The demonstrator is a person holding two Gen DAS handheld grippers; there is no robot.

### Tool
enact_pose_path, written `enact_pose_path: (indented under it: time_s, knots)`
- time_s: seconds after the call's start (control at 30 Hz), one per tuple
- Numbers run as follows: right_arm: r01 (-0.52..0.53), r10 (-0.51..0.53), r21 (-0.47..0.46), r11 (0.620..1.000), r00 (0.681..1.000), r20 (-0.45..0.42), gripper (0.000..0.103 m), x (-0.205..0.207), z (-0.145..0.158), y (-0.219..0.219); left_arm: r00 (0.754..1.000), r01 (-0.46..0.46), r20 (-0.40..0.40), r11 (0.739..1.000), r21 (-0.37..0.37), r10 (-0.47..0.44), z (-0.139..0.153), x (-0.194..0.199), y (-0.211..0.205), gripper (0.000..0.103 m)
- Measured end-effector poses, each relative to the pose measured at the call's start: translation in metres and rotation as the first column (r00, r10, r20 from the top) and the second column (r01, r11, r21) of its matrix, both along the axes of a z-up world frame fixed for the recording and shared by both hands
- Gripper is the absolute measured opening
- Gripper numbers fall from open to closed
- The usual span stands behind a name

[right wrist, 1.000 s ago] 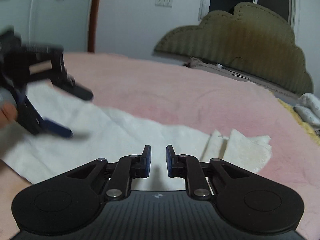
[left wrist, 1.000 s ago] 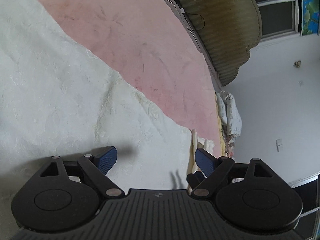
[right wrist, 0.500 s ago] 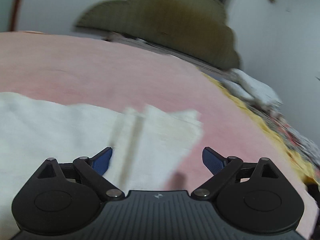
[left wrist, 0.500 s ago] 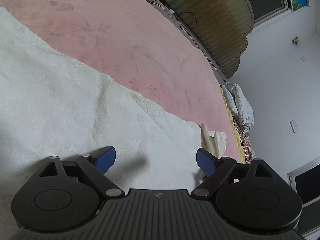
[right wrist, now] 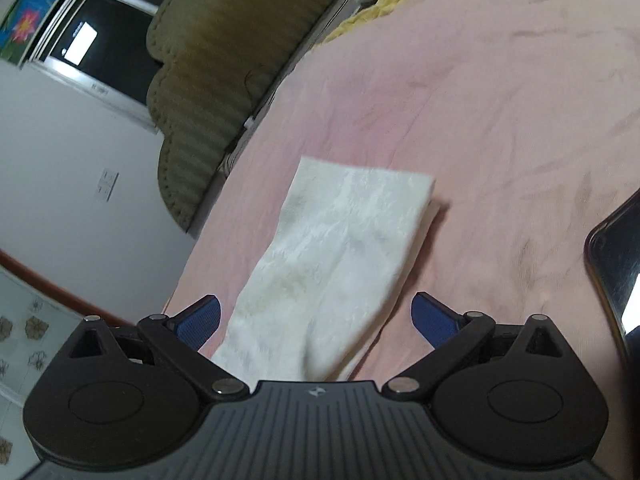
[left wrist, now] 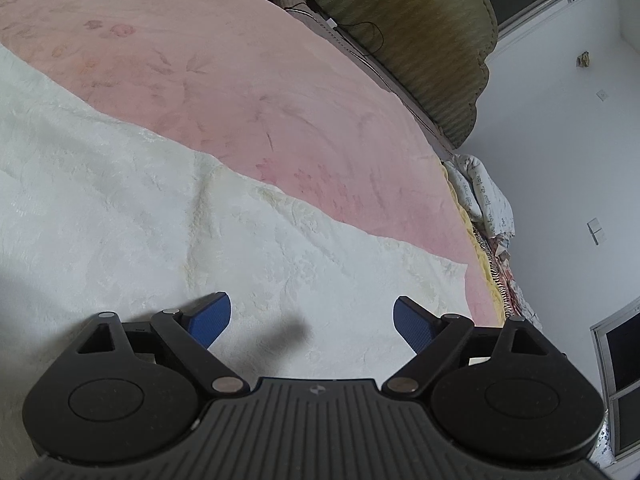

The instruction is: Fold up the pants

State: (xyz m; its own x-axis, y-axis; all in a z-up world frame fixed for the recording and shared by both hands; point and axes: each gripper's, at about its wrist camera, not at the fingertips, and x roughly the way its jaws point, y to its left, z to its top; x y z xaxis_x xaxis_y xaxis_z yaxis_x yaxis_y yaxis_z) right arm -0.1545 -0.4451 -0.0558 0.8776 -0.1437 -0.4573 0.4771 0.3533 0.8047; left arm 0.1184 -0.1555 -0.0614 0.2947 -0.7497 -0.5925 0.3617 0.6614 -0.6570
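Note:
The pants [left wrist: 120,208] are cream-white with a woven pattern and lie flat on a pink bed sheet [left wrist: 224,76]. My left gripper [left wrist: 312,316] is open just above the cloth, and holds nothing. In the right wrist view the pants [right wrist: 340,248] run away from me as a long strip ending in a square end, with a second layer showing along its right edge. My right gripper [right wrist: 316,316] is open, its fingers astride the near part of that strip, empty.
A green padded headboard [left wrist: 420,40] stands at the far side of the bed. Crumpled bedding [left wrist: 484,200] lies at the bed's right edge. A dark phone-like slab [right wrist: 616,264] lies on the sheet at the right. A white wall and windows lie beyond.
My right gripper opened from nearly shut and swung round onto the strip of the pants. My left gripper stayed open and shifted along the cloth.

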Motion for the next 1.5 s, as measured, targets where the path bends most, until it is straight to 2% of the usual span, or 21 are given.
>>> enact_pose_path:
  time_s: [0.07, 0.17, 0.3, 0.33, 0.37, 0.4, 0.47, 0.57, 0.63, 0.67, 0.73, 0.77, 0.83, 0.9, 1.03, 1.13, 1.23, 1.27, 1.3, 1.37, 1.5]
  knots:
    - [-0.061, 0.060, 0.009, 0.998, 0.998, 0.027, 0.103, 0.006, -0.002, 0.003, 1.000, 0.000, 0.017, 1.000, 0.014, -0.001, 0.001, -0.002, -0.003, 0.091]
    - [-0.085, 0.085, -0.085, 0.993, 0.996, 0.001, 0.103, 0.023, 0.002, 0.004, 0.998, 0.006, 0.056, 0.999, 0.046, -0.009, 0.003, -0.007, -0.008, 0.091]
    - [0.026, -0.029, -0.201, 0.979, 0.999, -0.013, 0.100, 0.044, 0.000, -0.012, 0.997, 0.011, 0.080, 0.997, 0.075, -0.017, 0.005, -0.010, -0.011, 0.090]
    - [0.059, -0.061, -0.202, 0.978, 0.998, -0.002, 0.084, 0.047, -0.001, -0.019, 0.997, 0.007, 0.079, 0.997, 0.071, -0.012, 0.006, -0.010, -0.011, 0.090]
    - [0.079, -0.080, -0.191, 0.978, 0.997, 0.000, 0.045, 0.049, -0.003, -0.026, 0.997, 0.000, 0.077, 0.998, 0.062, -0.005, 0.006, -0.008, -0.009, 0.090]
    - [0.086, -0.086, -0.160, 0.983, 0.996, 0.005, 0.024, 0.053, -0.008, -0.034, 0.997, -0.006, 0.074, 0.999, 0.049, 0.003, 0.007, -0.007, -0.008, 0.090]
    - [0.071, -0.068, -0.102, 0.992, 0.997, 0.035, 0.015, 0.055, -0.016, -0.043, 0.998, -0.013, 0.069, 1.000, 0.020, 0.011, 0.011, -0.002, -0.004, 0.090]
    - [0.028, -0.030, -0.222, 0.975, 1.000, -0.005, 0.013, 0.063, -0.002, -0.033, 1.000, -0.016, 0.007, 0.999, -0.040, 0.016, 0.014, 0.010, 0.001, 0.090]
    - [-0.043, 0.027, -0.405, 0.913, 0.999, -0.045, 0.013, 0.069, 0.022, -0.010, 0.995, -0.017, -0.104, 0.993, -0.115, 0.005, 0.010, 0.022, 0.006, 0.090]
    - [-0.102, 0.078, -0.516, 0.851, 0.995, -0.068, 0.013, 0.074, 0.036, 0.009, 0.986, -0.014, -0.166, 0.985, -0.173, -0.015, 0.006, 0.027, 0.008, 0.091]
    - [-0.244, 0.203, -0.688, 0.684, 0.969, -0.142, 0.013, 0.084, 0.058, 0.053, 0.961, -0.020, -0.267, 0.950, -0.310, -0.067, -0.004, 0.035, 0.013, 0.091]
    - [-0.323, 0.269, -0.754, 0.572, 0.942, -0.200, 0.013, 0.089, 0.065, 0.080, 0.951, -0.035, -0.297, 0.929, -0.368, -0.082, -0.008, 0.036, 0.016, 0.094]
    - [-0.441, 0.354, -0.816, 0.374, 0.881, -0.314, 0.013, 0.098, 0.065, 0.126, 0.943, -0.060, -0.322, 0.902, -0.427, -0.090, -0.015, 0.036, 0.020, 0.100]
    - [-0.529, 0.428, -0.807, 0.262, 0.813, -0.394, 0.013, 0.104, 0.055, 0.158, 0.940, -0.077, -0.334, 0.908, -0.412, -0.071, -0.019, 0.037, 0.019, 0.101]
    - [-0.595, 0.497, -0.776, 0.207, 0.747, -0.441, 0.013, 0.106, 0.037, 0.184, 0.933, -0.085, -0.357, 0.930, -0.356, -0.052, -0.027, 0.047, 0.008, 0.101]
    - [-0.592, 0.501, -0.778, 0.210, 0.749, -0.434, 0.013, 0.101, 0.040, 0.187, 0.934, -0.082, -0.355, 0.944, -0.319, -0.039, -0.028, 0.056, -0.004, 0.096]
    - [-0.577, 0.514, -0.783, 0.231, 0.756, -0.406, 0.013, 0.094, 0.048, 0.182, 0.932, -0.077, -0.360, 0.958, -0.277, -0.029, -0.029, 0.062, -0.013, 0.078]
    - [-0.575, 0.520, -0.786, 0.229, 0.754, -0.400, 0.013, 0.094, 0.050, 0.181, 0.935, -0.073, -0.354, 0.961, -0.268, -0.027, -0.028, 0.064, -0.014, 0.061]
    - [-0.577, 0.524, -0.786, 0.222, 0.750, -0.403, 0.013, 0.093, 0.051, 0.182, 0.939, -0.060, -0.343, 0.967, -0.248, -0.029, -0.028, 0.064, -0.012, 0.034]
    - [-0.585, 0.526, -0.787, 0.195, 0.740, -0.419, 0.013, 0.093, 0.050, 0.188, 0.961, -0.029, -0.276, 0.982, -0.186, -0.024, -0.018, 0.063, -0.008, 0.015]
    - [-0.594, 0.582, -0.792, 0.146, 0.698, -0.417, 0.013, 0.095, 0.052, 0.208, 1.000, 0.008, 0.002, 1.000, -0.012, -0.008, 0.026, 0.039, 0.015, 0.007]
